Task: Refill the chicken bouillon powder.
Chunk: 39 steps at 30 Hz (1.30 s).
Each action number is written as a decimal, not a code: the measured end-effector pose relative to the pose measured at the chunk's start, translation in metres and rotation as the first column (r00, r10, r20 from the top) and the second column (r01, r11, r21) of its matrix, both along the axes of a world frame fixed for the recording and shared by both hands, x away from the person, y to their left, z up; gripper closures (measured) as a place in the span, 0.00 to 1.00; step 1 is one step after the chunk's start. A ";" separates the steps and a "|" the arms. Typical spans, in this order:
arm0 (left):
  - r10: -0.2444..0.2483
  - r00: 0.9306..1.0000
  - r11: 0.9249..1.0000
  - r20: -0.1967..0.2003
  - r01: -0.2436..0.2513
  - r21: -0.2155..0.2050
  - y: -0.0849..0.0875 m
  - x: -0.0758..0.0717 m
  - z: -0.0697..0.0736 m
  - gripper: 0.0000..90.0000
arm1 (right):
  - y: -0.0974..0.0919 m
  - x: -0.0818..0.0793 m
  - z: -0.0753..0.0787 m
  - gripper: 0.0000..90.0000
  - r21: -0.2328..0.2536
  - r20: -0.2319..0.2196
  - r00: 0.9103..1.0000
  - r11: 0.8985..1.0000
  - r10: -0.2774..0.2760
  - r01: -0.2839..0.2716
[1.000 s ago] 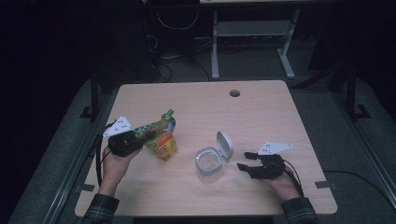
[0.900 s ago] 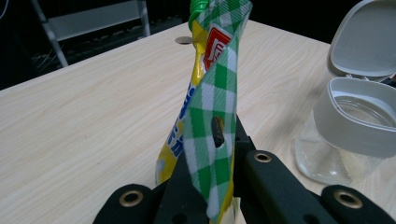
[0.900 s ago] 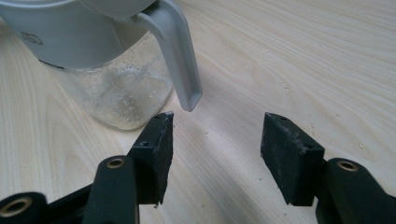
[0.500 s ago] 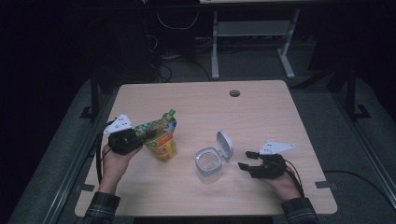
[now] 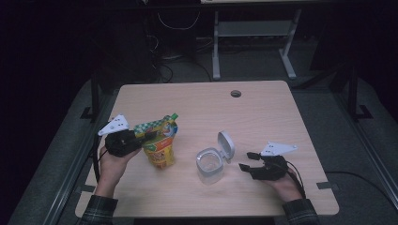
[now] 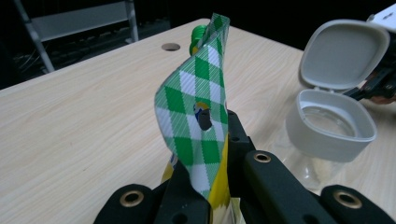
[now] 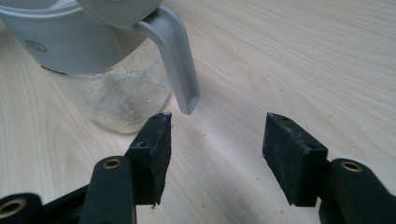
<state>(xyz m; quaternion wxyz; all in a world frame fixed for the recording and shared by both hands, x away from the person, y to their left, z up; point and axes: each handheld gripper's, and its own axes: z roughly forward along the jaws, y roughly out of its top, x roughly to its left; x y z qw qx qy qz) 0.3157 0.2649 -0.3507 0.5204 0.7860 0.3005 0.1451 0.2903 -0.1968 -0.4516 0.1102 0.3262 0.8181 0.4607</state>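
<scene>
1. The right gripper (image 5: 249, 160) sits close to the person, at about 4 o'clock on the table (image 5: 263, 108). Its jaws are apart and hold nothing. They point at the jar.
2. The jar (image 5: 209, 165) stands in the middle of the near side, at about 6 o'clock. Its lid (image 5: 226, 146) is already flipped up, so that part looks done. The jar looks almost empty.
3. The left gripper (image 5: 141, 138) is at about 8 o'clock. It is clenched tight on the checked top of the bag (image 5: 159, 143), which hangs upright, well apart from the jar.
4. I think pouring from the bag into the jar is left to do. The bag looks closed.
5. Compared with a second ago, the bag and left gripper have moved very little. The right gripper stays put.
</scene>
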 end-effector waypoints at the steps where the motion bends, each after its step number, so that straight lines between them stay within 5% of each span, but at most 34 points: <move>1: 0.000 1.000 1.000 0.000 0.000 0.000 0.000 0.000 0.000 1.00 | 0.000 0.000 0.000 0.46 0.000 0.000 1.000 1.000 0.000 0.000; 7: -0.003 1.000 1.000 0.008 0.003 -0.028 0.004 -0.005 0.008 1.00 | 0.000 -0.010 0.007 0.51 0.016 0.004 1.000 1.000 -0.002 0.002; 18: -0.012 1.000 0.999 0.000 0.012 -0.053 0.009 -0.011 0.019 1.00 | 0.007 -0.026 0.020 0.99 0.015 0.002 0.999 0.999 0.041 -0.041; 39: -0.026 1.000 0.994 -0.005 0.026 -0.102 0.015 -0.021 0.033 1.00 | 0.038 -0.043 0.043 1.00 0.090 0.032 0.987 0.983 0.155 -0.157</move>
